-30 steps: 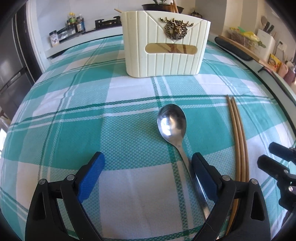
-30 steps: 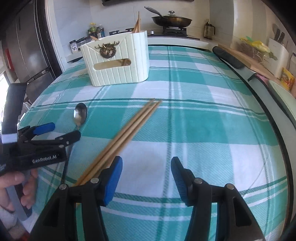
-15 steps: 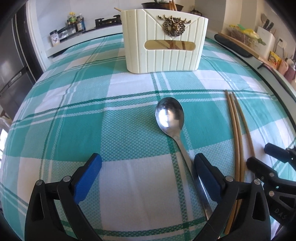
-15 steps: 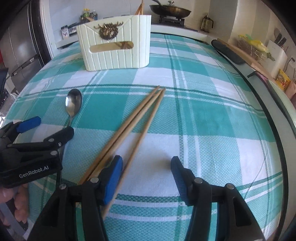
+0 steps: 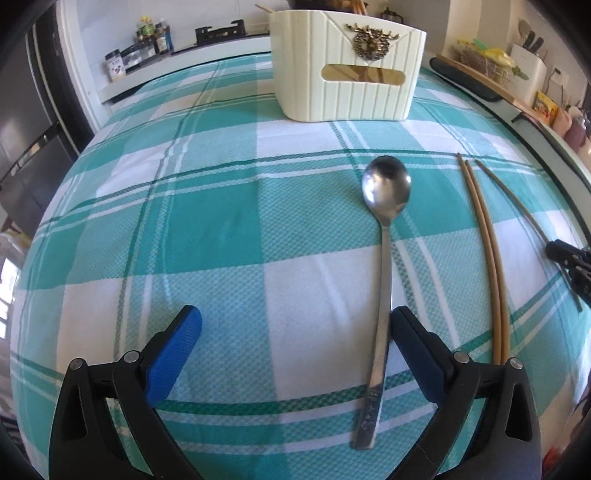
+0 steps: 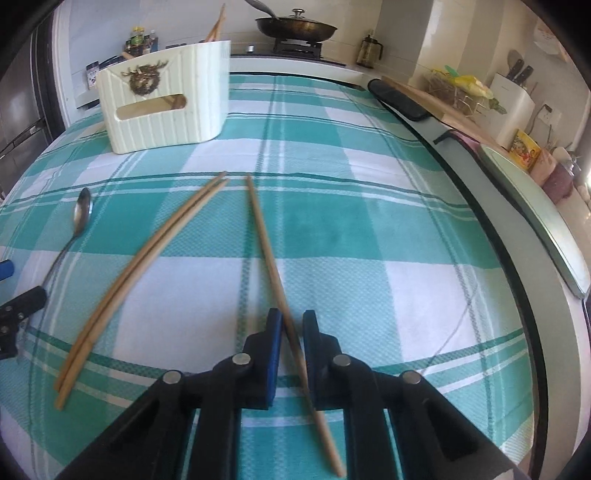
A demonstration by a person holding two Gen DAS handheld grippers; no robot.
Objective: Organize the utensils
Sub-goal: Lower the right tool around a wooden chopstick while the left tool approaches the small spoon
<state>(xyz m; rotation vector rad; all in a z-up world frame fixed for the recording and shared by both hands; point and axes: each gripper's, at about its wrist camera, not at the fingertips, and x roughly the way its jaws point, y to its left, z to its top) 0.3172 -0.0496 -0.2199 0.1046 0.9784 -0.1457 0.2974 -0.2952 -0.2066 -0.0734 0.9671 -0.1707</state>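
Observation:
A steel spoon (image 5: 386, 192) lies on the teal checked cloth, its handle just inside the right finger of my left gripper (image 5: 295, 317), which stands wide open and touches nothing. Two wooden chopsticks (image 6: 159, 247) lie side by side, to the right of the spoon (image 6: 82, 212). A third chopstick (image 6: 266, 240) lies apart from them and runs between the jaws of my right gripper (image 6: 292, 321), which are closing tight against it. The cream ribbed utensil holder (image 5: 347, 70) stands at the back with chopsticks inside.
A pan (image 6: 295, 26) sits on the stove behind the table. A long black object (image 6: 399, 99) and a counter with a knife block (image 6: 513, 103) line the right side. Spice jars (image 5: 147, 33) stand at the back left, beside a dark fridge.
The right gripper slid to the right and narrowed around the single chopstick, which now lies apart from the pair. The left gripper shifted left, so the spoon handle sits inside its right finger.

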